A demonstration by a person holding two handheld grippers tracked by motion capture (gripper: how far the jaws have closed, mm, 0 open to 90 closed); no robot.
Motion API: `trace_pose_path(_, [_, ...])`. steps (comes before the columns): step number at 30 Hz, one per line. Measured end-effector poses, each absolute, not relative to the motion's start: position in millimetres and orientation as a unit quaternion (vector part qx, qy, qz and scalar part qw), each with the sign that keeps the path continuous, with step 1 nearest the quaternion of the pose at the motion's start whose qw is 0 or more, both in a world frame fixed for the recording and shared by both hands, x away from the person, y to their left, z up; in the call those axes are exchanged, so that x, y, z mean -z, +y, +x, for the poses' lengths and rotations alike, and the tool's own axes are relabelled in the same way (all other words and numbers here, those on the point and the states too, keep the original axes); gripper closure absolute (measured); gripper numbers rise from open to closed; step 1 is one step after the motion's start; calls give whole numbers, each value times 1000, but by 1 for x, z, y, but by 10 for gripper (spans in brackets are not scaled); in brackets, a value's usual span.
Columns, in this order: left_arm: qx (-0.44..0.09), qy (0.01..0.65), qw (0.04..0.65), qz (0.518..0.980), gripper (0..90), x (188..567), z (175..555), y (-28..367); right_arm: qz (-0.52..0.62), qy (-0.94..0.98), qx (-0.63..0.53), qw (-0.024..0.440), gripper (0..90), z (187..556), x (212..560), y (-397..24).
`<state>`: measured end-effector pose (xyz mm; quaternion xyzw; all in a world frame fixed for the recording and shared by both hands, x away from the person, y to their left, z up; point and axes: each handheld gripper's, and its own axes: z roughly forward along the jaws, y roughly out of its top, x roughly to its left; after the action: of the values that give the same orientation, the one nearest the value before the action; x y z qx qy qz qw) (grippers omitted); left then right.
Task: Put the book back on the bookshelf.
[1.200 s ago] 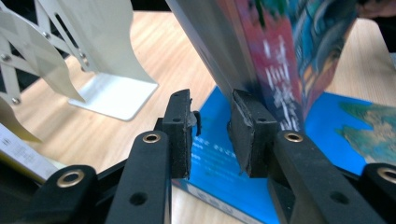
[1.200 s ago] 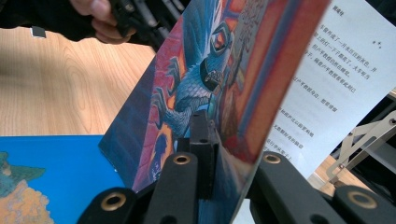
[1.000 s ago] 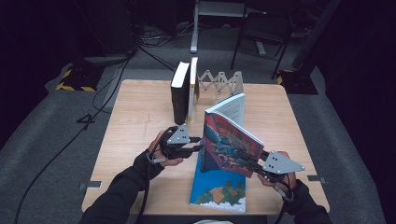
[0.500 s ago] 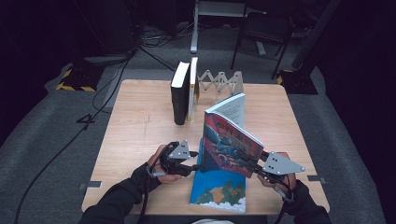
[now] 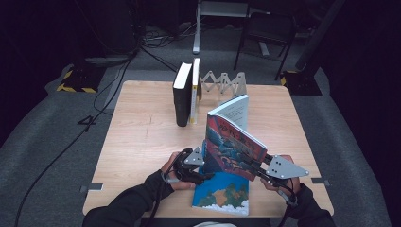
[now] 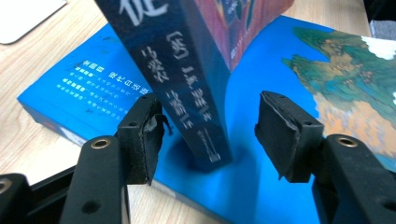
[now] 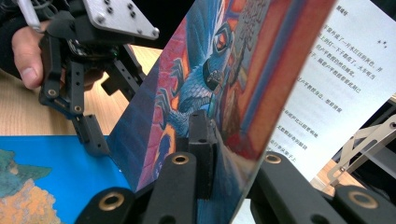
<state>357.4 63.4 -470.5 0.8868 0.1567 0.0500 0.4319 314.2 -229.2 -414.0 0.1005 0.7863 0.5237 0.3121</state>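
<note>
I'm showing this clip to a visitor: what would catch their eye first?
The red and blue illustrated book propped on edge near the table's front, clamped by the right gripper. Its lower corner rests on a flat blue book, with the left gripper open around its spine. Further back stand two upright books.

Table: a light wooden table (image 5: 142, 137) stands lit in a dark room.
Floor: grey carpet (image 5: 56, 127) all round the table.
Behind the table: a dark chair (image 5: 265, 35) and a pale upright post (image 5: 197, 28).
Left of the table: black cables (image 5: 94, 113); a yellow-and-black striped block (image 5: 75, 80) by its far left corner.
</note>
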Motion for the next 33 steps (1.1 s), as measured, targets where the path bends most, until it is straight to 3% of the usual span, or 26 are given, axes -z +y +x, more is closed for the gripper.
trace_pose_path(9, [-60, 168, 475, 862, 403, 459, 369, 58, 101, 786, -524, 313, 820, 314, 414, -229])
trace_pose_path(24, [-94, 133, 490, 856, 563, 442, 379, 51, 100, 786, -521, 318, 798, 316, 415, -228])
trace_pose_path(29, [-99, 117, 492, 857, 659, 439, 375, 54, 107, 783, -518, 327, 739, 318, 415, -230])
trace_pose_path(33, [-103, 106, 492, 858, 690, 438, 369, 53, 138, 771, -527, 330, 618, 322, 412, -240])
